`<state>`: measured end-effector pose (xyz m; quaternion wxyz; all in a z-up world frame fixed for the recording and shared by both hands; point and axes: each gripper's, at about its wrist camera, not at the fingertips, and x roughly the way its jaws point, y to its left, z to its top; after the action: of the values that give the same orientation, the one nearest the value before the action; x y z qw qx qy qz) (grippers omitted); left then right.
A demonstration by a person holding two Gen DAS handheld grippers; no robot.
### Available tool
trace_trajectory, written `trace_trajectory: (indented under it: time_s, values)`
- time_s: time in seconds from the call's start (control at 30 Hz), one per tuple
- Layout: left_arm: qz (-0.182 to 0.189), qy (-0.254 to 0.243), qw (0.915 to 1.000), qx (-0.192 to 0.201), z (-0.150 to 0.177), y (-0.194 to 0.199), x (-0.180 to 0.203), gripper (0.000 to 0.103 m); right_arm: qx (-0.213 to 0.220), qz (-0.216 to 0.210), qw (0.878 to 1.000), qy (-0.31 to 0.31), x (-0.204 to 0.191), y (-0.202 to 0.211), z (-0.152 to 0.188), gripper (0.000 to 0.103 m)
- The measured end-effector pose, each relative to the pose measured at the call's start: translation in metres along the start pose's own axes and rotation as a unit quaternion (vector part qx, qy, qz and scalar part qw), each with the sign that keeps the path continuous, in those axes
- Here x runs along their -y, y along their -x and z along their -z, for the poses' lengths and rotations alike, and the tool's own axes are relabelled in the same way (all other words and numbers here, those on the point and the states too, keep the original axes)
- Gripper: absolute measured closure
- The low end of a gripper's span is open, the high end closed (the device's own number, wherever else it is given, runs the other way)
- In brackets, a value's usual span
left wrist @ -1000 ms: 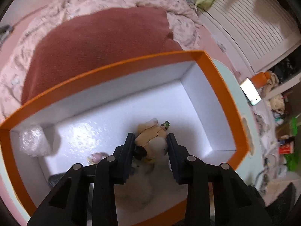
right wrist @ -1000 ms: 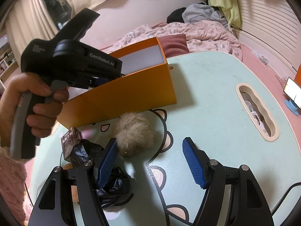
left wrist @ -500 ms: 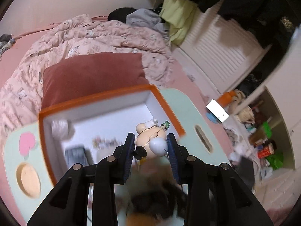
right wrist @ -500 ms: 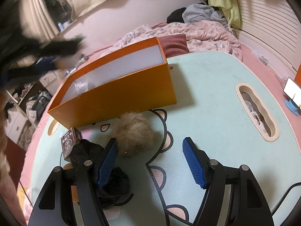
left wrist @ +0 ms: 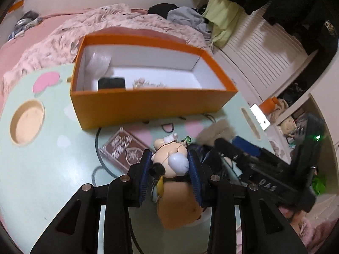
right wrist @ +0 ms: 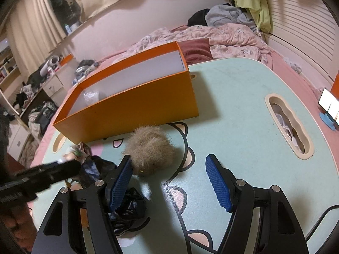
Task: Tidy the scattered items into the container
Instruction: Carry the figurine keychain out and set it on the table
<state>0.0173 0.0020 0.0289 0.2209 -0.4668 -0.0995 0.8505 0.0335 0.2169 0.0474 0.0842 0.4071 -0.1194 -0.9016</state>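
We pinch the figurine in the left gripper, in front of the box, to bin it. Our right gripper gapes empty beside the furball, likely its next pick.

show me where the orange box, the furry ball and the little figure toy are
orange box point(right wrist: 135, 110), right wrist view, near outer wall.
furry ball point(right wrist: 151, 150), right wrist view, middle of fur.
figure toy point(left wrist: 169, 158), left wrist view, its body.

Little readable text; two marked items only.
Brown clear-cased card on the desk carries white printed characters and a star-in-circle emblem, too blurred to read. Right gripper body shows pale letters, roughly "DAS", blurred and uncertain. Lit phone screen: nothing legible.
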Motion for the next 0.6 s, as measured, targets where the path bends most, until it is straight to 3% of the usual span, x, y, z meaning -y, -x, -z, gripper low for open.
trace_trajectory:
  time_s: [0.1, 0.27, 0.37, 0.5, 0.6]
  values:
    - [-0.011, -0.008, 0.9996, 0.022, 0.003, 0.002, 0.004, 0.067, 0.000, 0.000, 1.000, 0.000, 0.000, 0.001, 0.000, 0.033]
    - [-0.034, -0.029, 0.9962, 0.074, 0.012, 0.013, 0.012, 0.046, 0.008, 0.000, 1.000, -0.003, 0.001, 0.005, -0.002, 0.033]
    - [-0.056, -0.029, 0.9929, 0.101, 0.023, 0.020, 0.016, 0.044, 0.029, 0.012, 0.999, 0.009, -0.004, 0.017, -0.011, 0.034]
    - [-0.059, -0.046, 0.9905, 0.115, 0.031, 0.025, 0.023, 0.044, 0.044, -0.029, 0.998, 0.020, -0.021, 0.036, -0.050, 0.036]
    - [-0.061, -0.060, 0.9894, 0.118, 0.030, 0.025, 0.029, 0.044, 0.000, -0.041, 0.998, 0.044, -0.043, 0.028, -0.097, 0.037]
